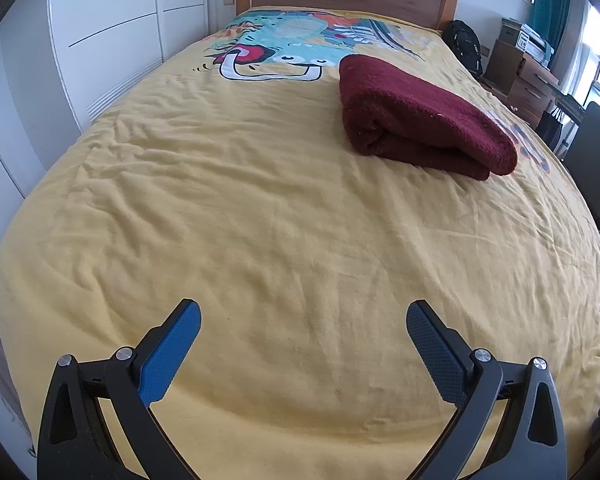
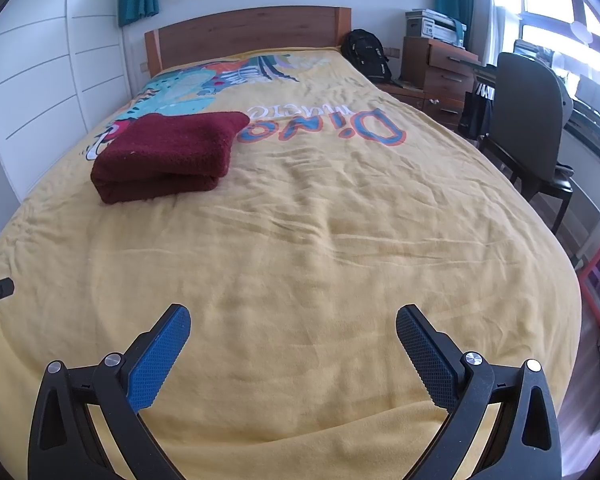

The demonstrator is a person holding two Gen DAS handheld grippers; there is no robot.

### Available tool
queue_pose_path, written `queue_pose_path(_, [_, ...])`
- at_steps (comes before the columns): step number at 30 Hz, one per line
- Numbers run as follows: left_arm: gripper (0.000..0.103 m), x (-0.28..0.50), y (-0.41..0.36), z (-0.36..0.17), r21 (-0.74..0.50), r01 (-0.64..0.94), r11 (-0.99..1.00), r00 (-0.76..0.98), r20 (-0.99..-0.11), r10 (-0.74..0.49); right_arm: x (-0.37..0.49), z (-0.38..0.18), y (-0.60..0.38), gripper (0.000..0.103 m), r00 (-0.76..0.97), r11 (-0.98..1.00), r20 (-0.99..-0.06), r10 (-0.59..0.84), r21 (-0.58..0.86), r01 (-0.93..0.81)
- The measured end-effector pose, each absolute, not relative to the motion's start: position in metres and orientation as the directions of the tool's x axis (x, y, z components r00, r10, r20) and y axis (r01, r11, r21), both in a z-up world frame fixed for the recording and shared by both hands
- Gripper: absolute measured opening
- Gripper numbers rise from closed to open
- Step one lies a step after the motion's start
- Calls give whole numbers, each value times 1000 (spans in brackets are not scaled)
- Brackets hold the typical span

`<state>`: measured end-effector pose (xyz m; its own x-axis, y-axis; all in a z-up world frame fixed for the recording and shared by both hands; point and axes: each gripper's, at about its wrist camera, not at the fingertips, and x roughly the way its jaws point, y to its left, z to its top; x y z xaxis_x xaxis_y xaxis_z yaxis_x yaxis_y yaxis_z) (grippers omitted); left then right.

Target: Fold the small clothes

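Observation:
A dark red fleecy cloth [image 1: 420, 120] lies folded into a thick rectangle on the yellow bedspread [image 1: 260, 220]. In the right wrist view the folded cloth [image 2: 168, 156] sits at the far left on the bedspread [image 2: 320, 248]. My left gripper [image 1: 303, 316] hovers open over the near part of the bed, well short of the cloth, with nothing between its blue pads. My right gripper [image 2: 293, 318] is likewise open and empty above the near bedspread, the cloth far ahead to its left.
A wooden headboard [image 2: 252, 36] closes the far end of the bed. White wardrobe doors [image 1: 112, 28] run along the left. A black backpack [image 2: 368, 54], wooden drawers [image 2: 440, 76] and a dark chair [image 2: 528, 128] stand to the right.

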<state>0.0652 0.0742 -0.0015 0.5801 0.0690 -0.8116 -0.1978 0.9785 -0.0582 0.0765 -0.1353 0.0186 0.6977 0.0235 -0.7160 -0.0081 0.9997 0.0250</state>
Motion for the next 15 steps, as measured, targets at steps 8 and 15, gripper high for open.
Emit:
queue_pose_path(8, [102, 66, 73, -3, -58, -196, 979, 578, -813, 68, 77, 15, -136, 103, 694, 1000, -720, 23, 23, -9])
queue_pose_path(15, [101, 66, 73, -4, -57, -199, 978, 577, -813, 70, 78, 15, -136, 103, 692, 1000, -722, 22, 20, -10])
